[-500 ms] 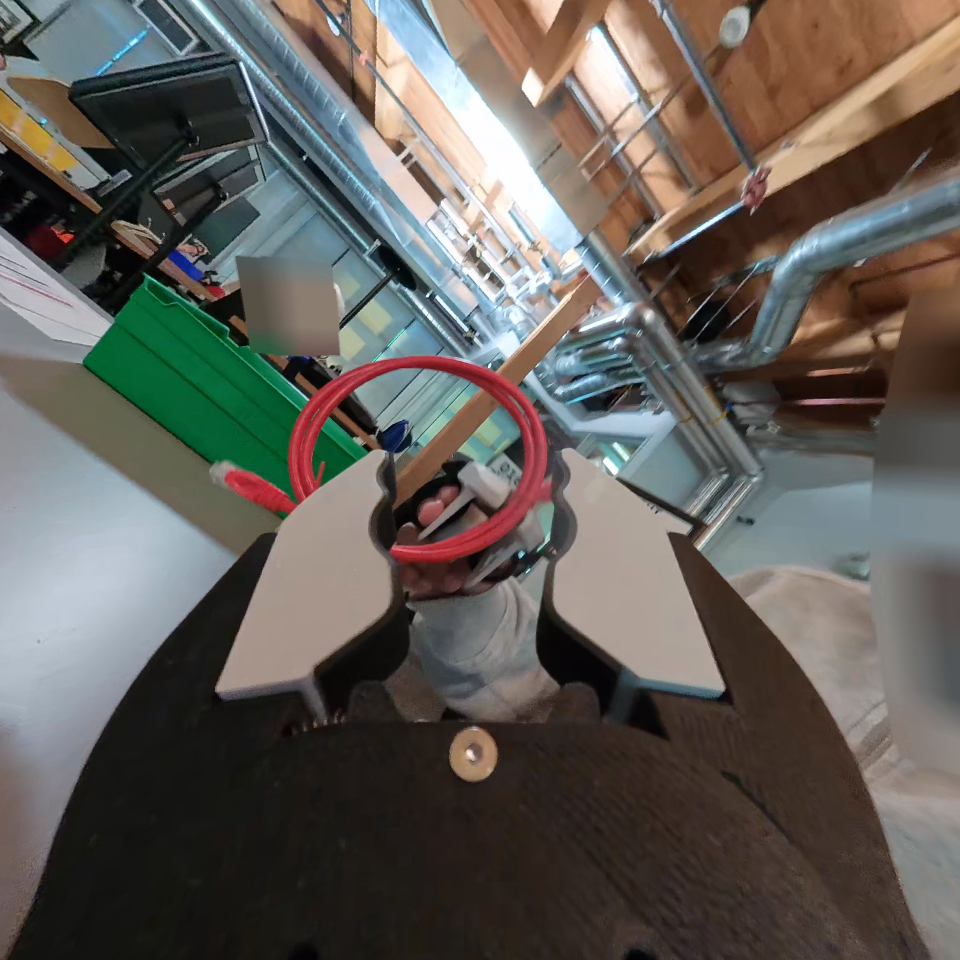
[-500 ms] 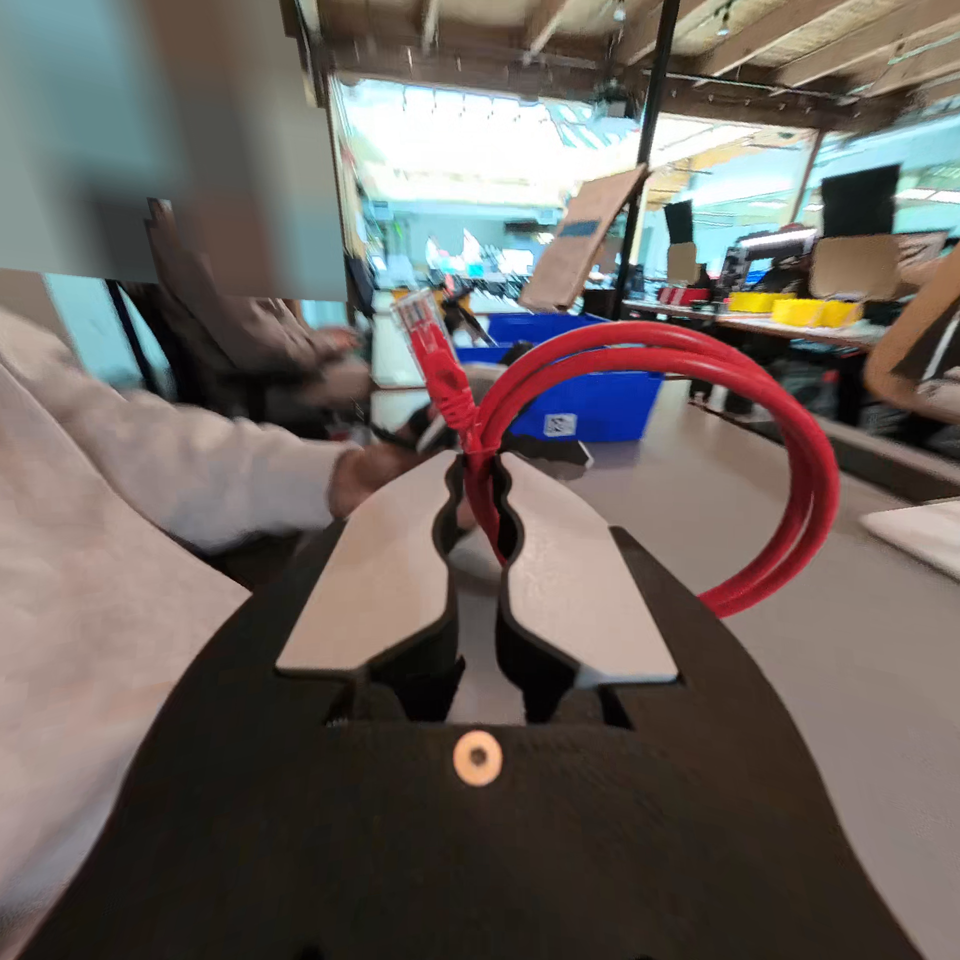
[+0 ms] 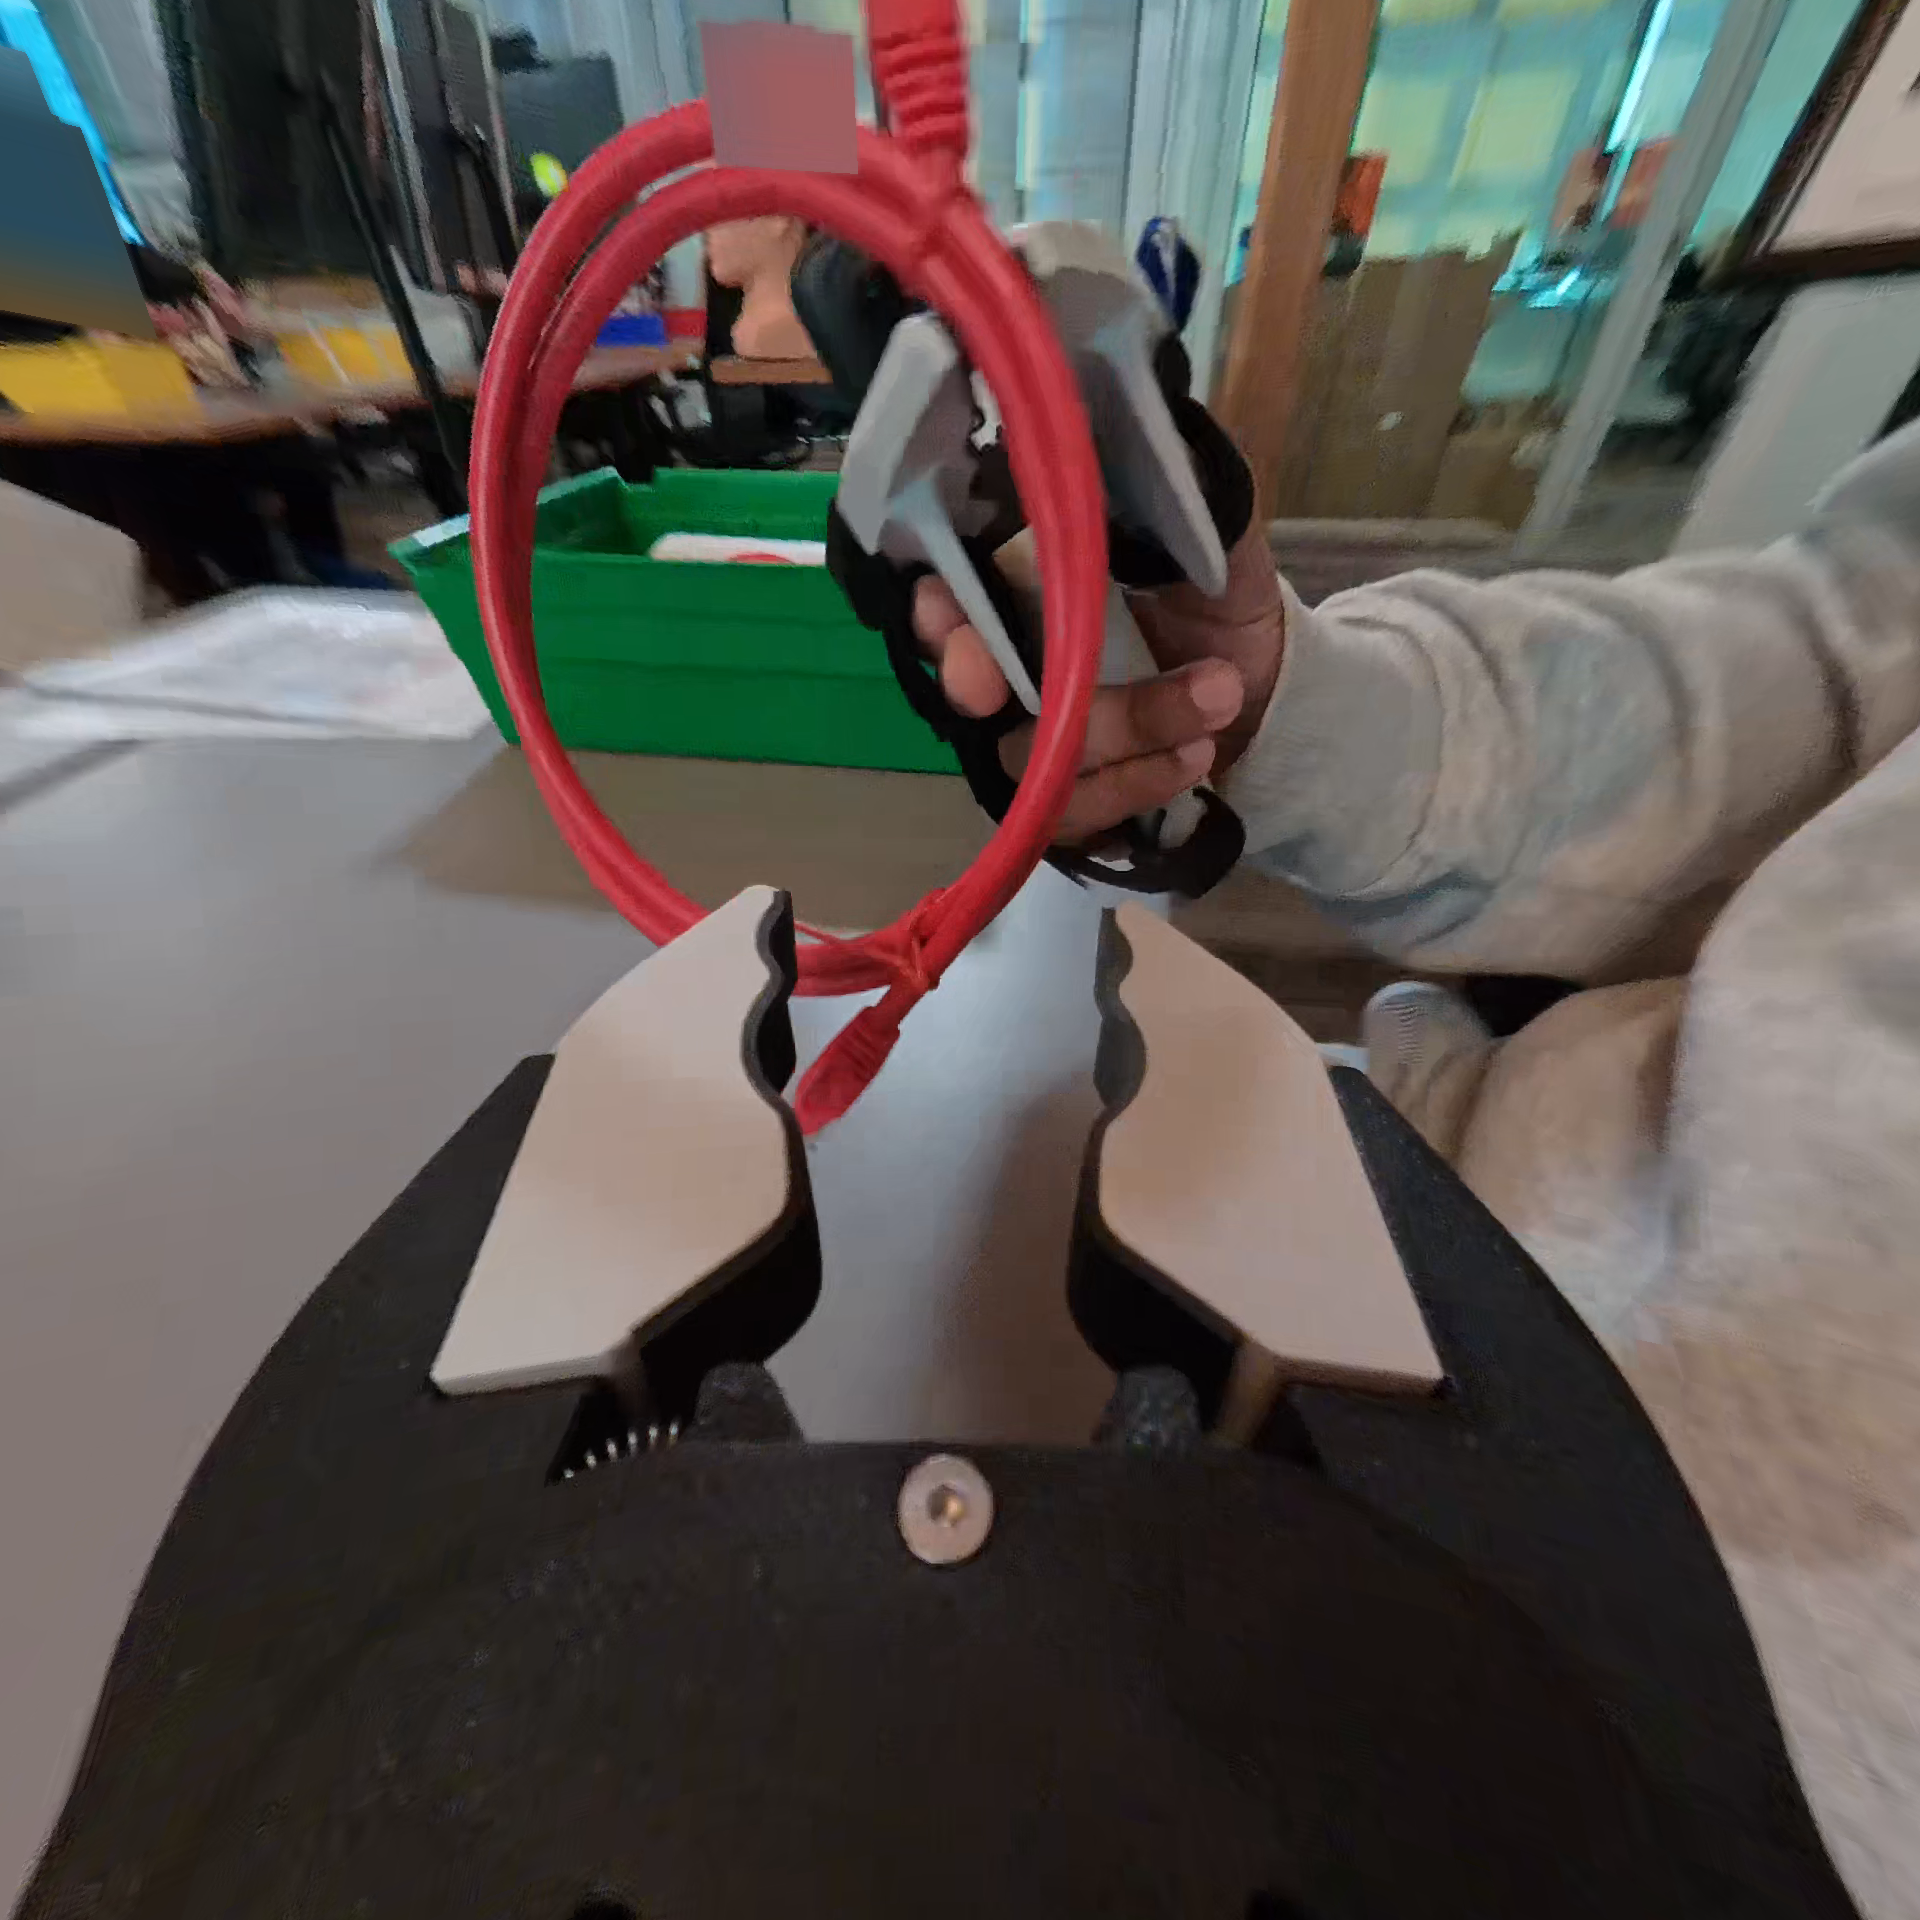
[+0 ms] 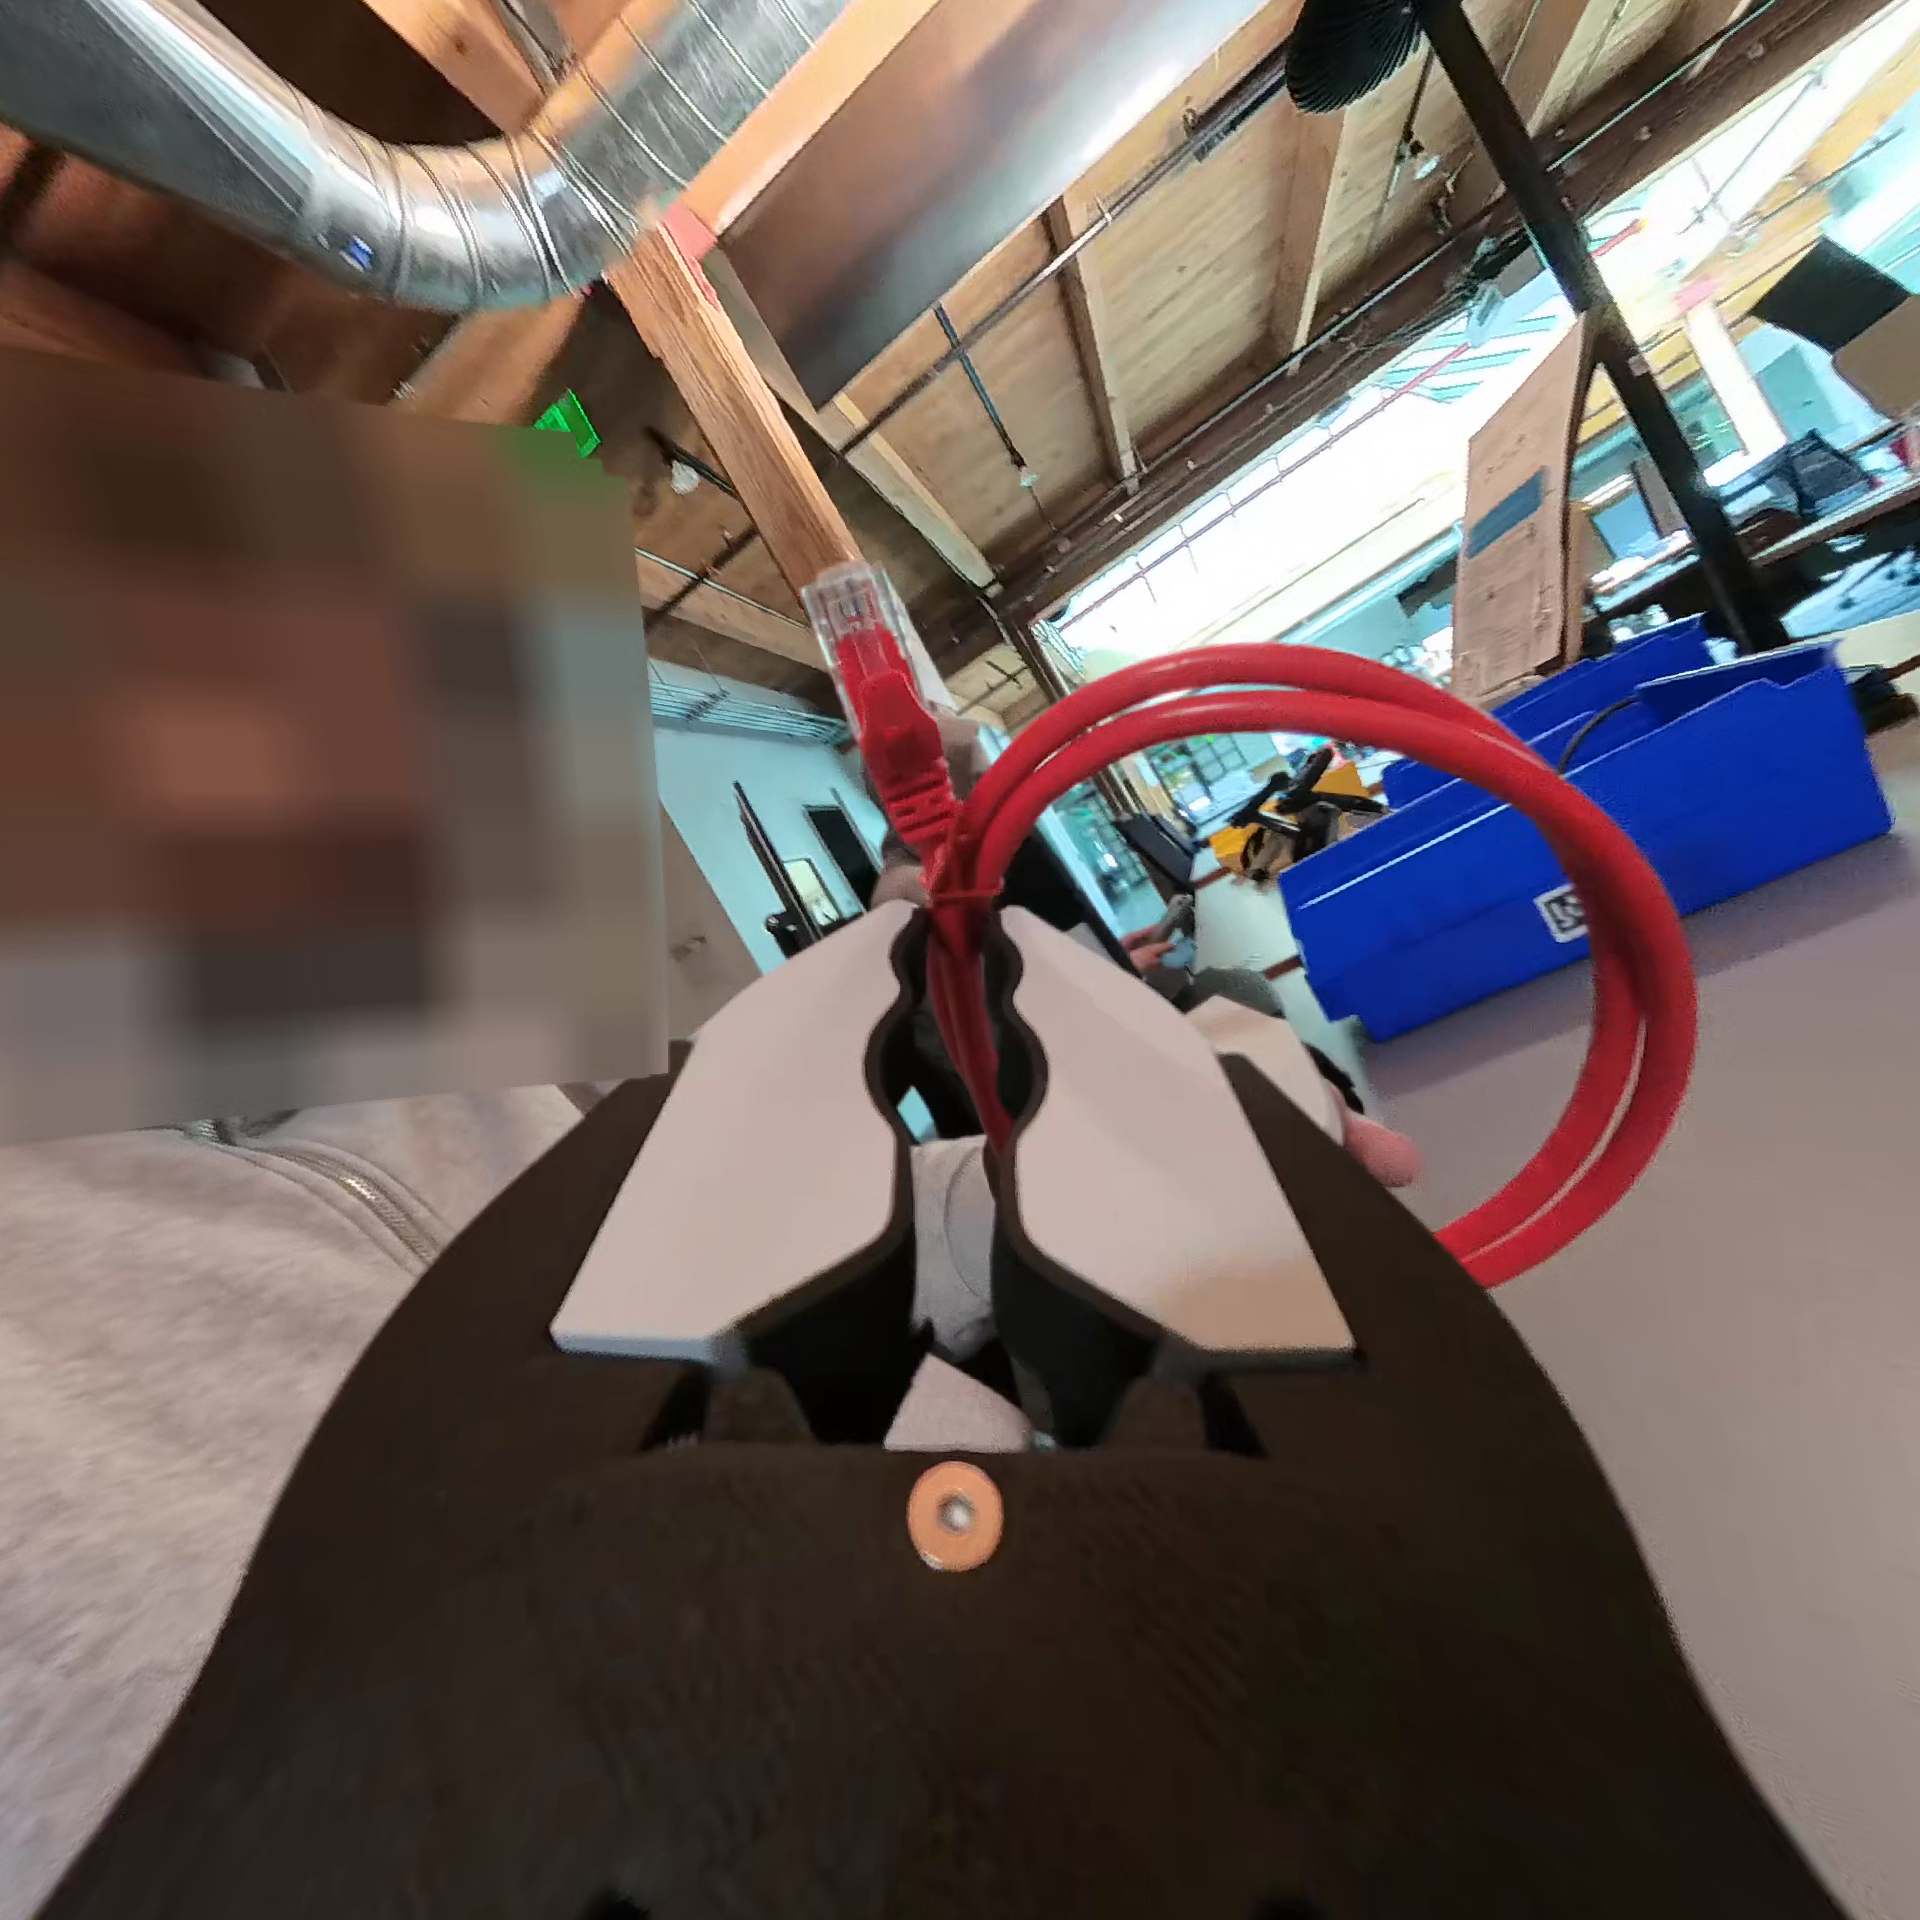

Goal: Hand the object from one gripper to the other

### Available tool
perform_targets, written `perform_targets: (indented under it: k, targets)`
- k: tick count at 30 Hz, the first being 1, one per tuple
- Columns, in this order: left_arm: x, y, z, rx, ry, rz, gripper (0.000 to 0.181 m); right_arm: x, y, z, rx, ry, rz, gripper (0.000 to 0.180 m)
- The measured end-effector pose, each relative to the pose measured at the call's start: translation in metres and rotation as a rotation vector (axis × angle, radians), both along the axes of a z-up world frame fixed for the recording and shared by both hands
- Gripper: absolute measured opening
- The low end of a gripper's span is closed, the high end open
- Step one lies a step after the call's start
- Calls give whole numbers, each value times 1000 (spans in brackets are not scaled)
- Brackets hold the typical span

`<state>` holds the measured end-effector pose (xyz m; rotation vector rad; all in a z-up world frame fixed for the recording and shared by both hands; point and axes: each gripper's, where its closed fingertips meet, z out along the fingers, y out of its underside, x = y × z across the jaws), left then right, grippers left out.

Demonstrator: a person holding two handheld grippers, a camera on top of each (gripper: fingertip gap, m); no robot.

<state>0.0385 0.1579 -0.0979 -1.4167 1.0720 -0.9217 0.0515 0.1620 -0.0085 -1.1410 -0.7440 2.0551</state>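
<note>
Red coiled network cable (image 4: 1621,935), bound with a thin tie, is clamped between the closed fingers of the right gripper (image 4: 956,935). One plug (image 4: 868,665) projects up past the fingertips; the loop extends to the right, above the grey table (image 4: 1714,1403).

In the left wrist view, the cable (image 3: 509,582) hangs as a ring in front of the left gripper (image 3: 940,925). Its jaws stand wide apart. The lower plug (image 3: 847,1060) lies between the left gripper's fingers, close to the left finger (image 3: 644,1143); contact cannot be confirmed.

A hand (image 3: 1153,707) holds the right gripper (image 3: 997,416). A green bin (image 3: 707,634) stands on the table behind the ring; a blue bin (image 4: 1621,831) stands toward the far edge.
</note>
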Motion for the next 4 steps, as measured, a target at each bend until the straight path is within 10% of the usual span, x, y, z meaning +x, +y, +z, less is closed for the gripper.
perform_targets:
  k: [4]
  targets:
    - [5,1,-10,128,113,53,52,4,1,4,-62,55,61,10]
